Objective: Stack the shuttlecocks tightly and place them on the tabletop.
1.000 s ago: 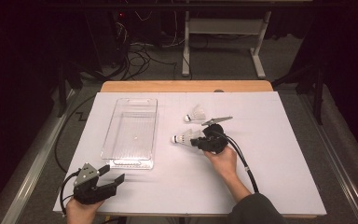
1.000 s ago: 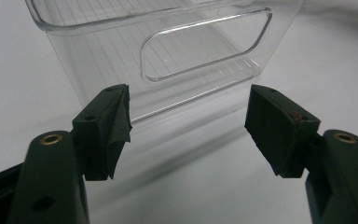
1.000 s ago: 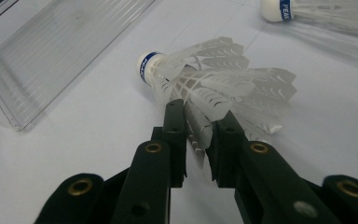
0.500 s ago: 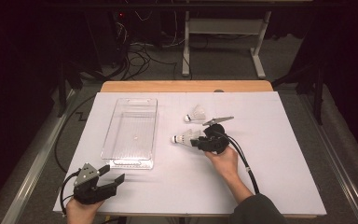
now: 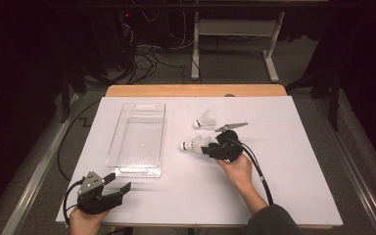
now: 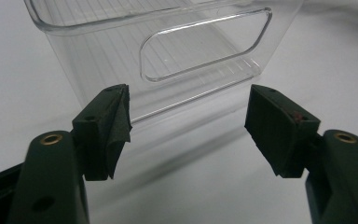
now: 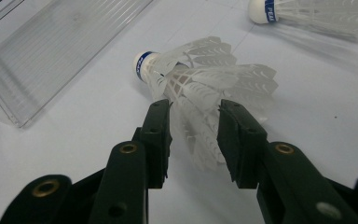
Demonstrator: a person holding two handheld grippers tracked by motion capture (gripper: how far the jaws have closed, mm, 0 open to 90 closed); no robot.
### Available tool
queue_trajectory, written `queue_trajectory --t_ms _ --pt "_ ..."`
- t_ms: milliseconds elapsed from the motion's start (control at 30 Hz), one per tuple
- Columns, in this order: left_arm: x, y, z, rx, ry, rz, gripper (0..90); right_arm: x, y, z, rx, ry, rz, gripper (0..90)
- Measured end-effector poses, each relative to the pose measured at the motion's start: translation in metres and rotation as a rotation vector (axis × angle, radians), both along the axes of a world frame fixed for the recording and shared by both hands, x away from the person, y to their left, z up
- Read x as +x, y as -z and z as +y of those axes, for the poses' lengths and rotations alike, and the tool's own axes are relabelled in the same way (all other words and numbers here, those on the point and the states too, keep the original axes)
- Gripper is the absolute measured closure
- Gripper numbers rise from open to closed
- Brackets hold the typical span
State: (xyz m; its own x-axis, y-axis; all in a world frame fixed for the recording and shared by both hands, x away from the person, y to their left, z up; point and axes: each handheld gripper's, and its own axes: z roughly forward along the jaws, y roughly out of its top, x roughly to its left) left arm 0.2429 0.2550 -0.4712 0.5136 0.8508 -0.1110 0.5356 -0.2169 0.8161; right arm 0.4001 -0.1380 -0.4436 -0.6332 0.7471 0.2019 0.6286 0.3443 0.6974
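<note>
— Shuttlecock (image 7: pixel 200 84) first: where is it lying?

— On its side on the white table (image 5: pixel 298 196), near the middle, cork tip toward the clear plastic bin (image 5: pixel 137 139). My right gripper (image 7: pixel 195 122) has its jaws on either side of the feather skirt, closed in on the feathers; I count that as a grip on the skirt.

— And the second one?

— Another shuttlecock (image 5: pixel 205 119) rests just beyond, a little farther up the table, apart from mine and untouched.

— What about your other hand?

— My left gripper (image 5: pixel 115 188) sits near the table's front left corner, just short of the bin's near end. Its jaws stand wide apart with nothing between them, facing the bin's handle cut-out (image 6: pixel 205 46).
</note>
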Motion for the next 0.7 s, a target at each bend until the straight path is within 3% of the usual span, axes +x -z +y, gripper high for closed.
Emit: queue_trajectory --t_ms 700 --pt "0.000 0.000 0.000 -0.003 -0.003 0.001 32.0 -0.009 -0.006 -0.016 -0.004 0.020 -0.026 61.0"
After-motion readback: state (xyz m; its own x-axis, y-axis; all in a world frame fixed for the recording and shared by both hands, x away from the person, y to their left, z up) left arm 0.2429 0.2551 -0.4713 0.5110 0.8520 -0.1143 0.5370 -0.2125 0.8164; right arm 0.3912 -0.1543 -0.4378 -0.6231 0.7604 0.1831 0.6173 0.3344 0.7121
